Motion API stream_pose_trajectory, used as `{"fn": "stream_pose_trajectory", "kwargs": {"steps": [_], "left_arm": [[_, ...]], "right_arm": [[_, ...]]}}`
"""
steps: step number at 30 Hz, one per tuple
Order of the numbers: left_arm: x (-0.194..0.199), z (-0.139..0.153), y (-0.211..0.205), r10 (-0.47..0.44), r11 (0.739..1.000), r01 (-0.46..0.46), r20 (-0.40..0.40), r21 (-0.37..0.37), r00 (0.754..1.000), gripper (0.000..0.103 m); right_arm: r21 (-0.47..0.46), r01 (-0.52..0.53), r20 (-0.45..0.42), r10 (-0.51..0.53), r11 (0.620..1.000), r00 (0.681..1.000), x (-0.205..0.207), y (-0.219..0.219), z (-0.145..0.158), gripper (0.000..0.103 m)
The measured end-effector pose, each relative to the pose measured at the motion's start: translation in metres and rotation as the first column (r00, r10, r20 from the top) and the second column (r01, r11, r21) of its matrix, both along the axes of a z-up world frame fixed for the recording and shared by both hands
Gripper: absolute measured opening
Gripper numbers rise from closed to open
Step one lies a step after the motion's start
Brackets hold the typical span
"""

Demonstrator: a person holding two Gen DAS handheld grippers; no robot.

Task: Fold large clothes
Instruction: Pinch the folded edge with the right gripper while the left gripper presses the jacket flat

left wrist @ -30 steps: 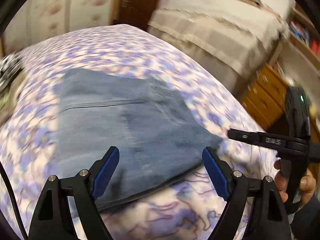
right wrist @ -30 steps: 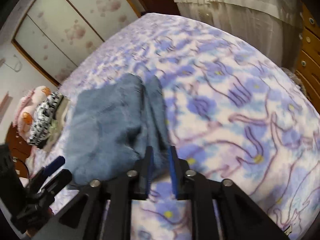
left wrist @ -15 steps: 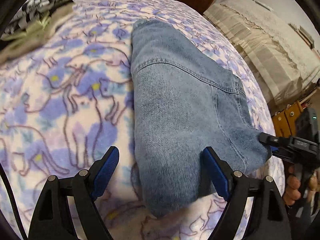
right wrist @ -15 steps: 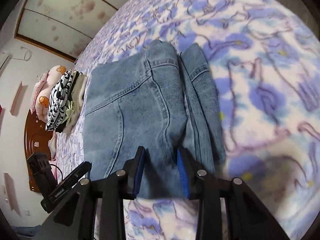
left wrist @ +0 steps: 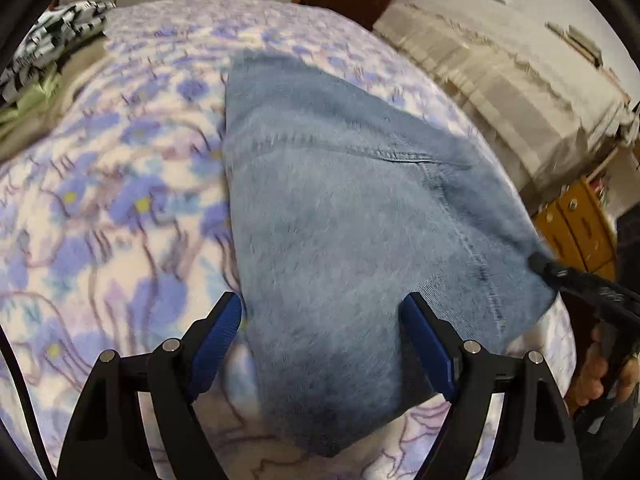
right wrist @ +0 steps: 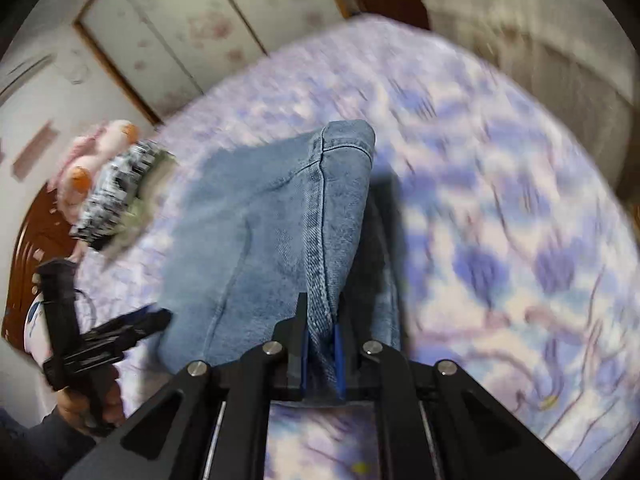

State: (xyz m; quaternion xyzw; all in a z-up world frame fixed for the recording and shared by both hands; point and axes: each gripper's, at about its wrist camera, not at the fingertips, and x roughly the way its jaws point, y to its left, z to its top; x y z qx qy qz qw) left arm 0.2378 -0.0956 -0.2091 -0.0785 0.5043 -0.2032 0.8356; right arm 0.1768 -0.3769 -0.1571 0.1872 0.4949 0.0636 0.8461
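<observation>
Folded blue jeans [left wrist: 352, 208] lie on the purple flowered blanket [left wrist: 100, 200]. My left gripper [left wrist: 320, 308] stands wide over their near left corner. Its jaws are closing, with denim between the blue pads and no pad pressing on it. My right gripper [right wrist: 320, 332] is closing too, and its pads pinch the seamed edge of the jeans [right wrist: 272, 216]. That edge rises off the blanket and throws a dark shadow on its right. In the left wrist view the right gripper [left wrist: 540, 260] meets the jeans' right corner. The left gripper [right wrist: 152, 320] shows at the lower left of the right wrist view.
A black-and-white patterned pile of clothes [left wrist: 60, 28] lies at the far left of the bed, beside a pink plush toy [right wrist: 100, 152]. Beyond the bed stand a beige-covered piece of furniture [left wrist: 500, 80], wooden drawers [left wrist: 580, 224] and wardrobe doors [right wrist: 180, 32].
My right gripper has shut on the jeans' edge and raised it. The left gripper has sunk closer to the near left corner of the jeans.
</observation>
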Motion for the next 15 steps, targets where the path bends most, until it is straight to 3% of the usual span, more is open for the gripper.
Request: {"fn": "stream_pose_trajectory", "kwargs": {"steps": [3, 7, 10, 15], "left_arm": [[-0.005, -0.013, -0.002, 0.013, 1.0, -0.013, 0.001, 0.012, 1.0, 0.081], [-0.003, -0.003, 0.003, 0.009, 1.0, -0.009, -0.008, 0.014, 1.0, 0.081], [0.001, 0.007, 0.002, -0.025, 0.998, 0.025, -0.007, 0.051, 1.0, 0.081], [0.024, 0.014, 0.004, -0.014, 0.998, 0.016, -0.025, 0.062, 1.0, 0.081]], "right_arm": [[0.043, 0.02, -0.092, -0.016, 0.999, 0.996, 0.002, -0.004, -0.037, 0.01], [0.082, 0.067, -0.052, -0.062, 0.994, 0.997, -0.003, -0.01, -0.01, 0.019], [0.055, 0.081, 0.009, -0.081, 0.995, 0.997, -0.003, -0.018, 0.008, 0.041], [0.025, 0.119, -0.024, -0.118, 0.993, 0.993, 0.029, -0.032, -0.001, 0.043]]}}
